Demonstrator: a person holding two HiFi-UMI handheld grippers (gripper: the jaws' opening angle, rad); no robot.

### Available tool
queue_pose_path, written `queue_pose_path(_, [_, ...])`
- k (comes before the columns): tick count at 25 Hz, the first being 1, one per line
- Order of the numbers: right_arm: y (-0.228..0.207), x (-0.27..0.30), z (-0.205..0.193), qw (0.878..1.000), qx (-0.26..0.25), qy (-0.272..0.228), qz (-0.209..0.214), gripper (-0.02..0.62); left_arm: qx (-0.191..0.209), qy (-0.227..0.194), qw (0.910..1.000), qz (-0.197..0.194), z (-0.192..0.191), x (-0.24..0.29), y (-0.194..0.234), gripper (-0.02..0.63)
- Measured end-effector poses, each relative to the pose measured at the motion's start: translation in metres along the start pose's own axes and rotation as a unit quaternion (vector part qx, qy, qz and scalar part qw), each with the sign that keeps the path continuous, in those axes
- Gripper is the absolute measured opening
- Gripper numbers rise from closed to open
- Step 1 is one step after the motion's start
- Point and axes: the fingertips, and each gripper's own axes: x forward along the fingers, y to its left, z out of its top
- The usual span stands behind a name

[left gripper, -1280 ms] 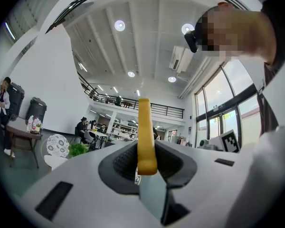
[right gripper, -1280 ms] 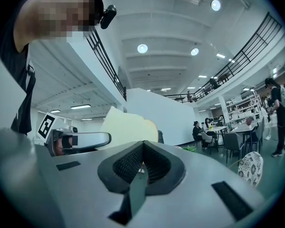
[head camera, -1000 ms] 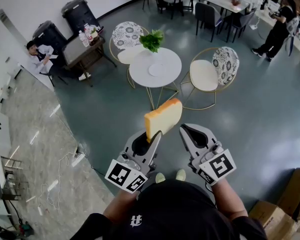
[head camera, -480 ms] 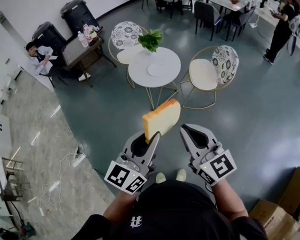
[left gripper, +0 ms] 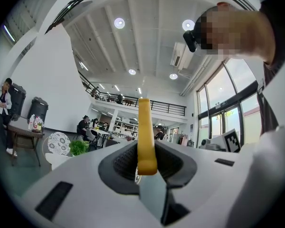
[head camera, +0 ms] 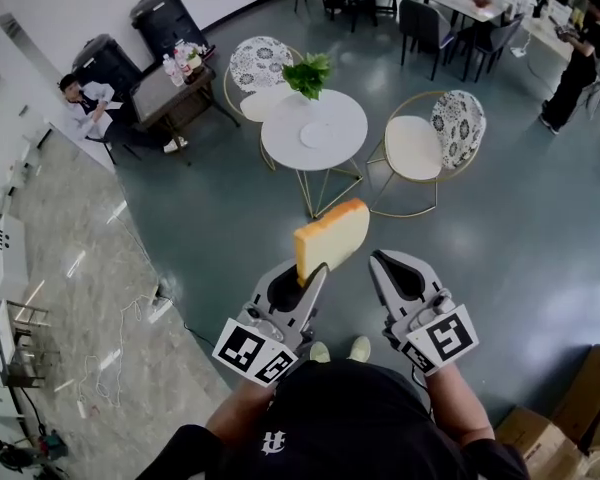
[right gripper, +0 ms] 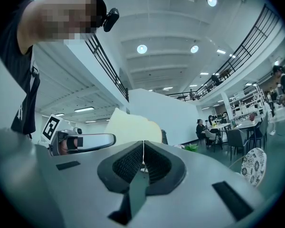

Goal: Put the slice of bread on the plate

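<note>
Head view: bread held, plate not yet reached.
My left gripper [head camera: 310, 273] clamps the bread [head camera: 330, 238] upright, for carrying; right gripper [head camera: 382, 261] closed, empty. Plate [head camera: 315, 135] sits on the table [head camera: 283, 151], well ahead.

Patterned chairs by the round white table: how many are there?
2. One chair stands at the table's upper left in the head view, near the plant; the other chair stands at its right. No others seem hidden there.

One bread slice [head camera: 330, 238], two claws [head camera: 315, 274] [head camera: 378, 260]
</note>
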Motion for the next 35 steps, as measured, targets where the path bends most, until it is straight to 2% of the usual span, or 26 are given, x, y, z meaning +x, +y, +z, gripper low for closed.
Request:
queue_pose_path(10, [-0.033, -0.015, -0.006, 1.000, 0.009, -0.002, 0.010, 0.006, -0.002, 0.001, 0.9999, 0.016, -0.015, 0.027, -0.012, 0.089])
queue_pose_path(21, [-0.074, -0.010, -0.004, 1.000, 0.008, -0.004, -0.004, 0.006, -0.003, 0.007, 1.0000, 0.003, -0.020, 0.069, -0.004, 0.089])
queue_pose_path(28, [-0.094, 0.030, -0.008, 1.000, 0.009, 0.004, -0.008, 0.006, -0.008, 0.008, 0.9999, -0.005, -0.020, 0.092, 0.038, 0.089])
queue_pose_path(35, [-0.118, 0.107, -0.007, 1.000, 0.009, 0.011, -0.013, 0.006, -0.012, 0.012, 0.9998, -0.006, -0.007, 0.119, 0.113, 0.089])
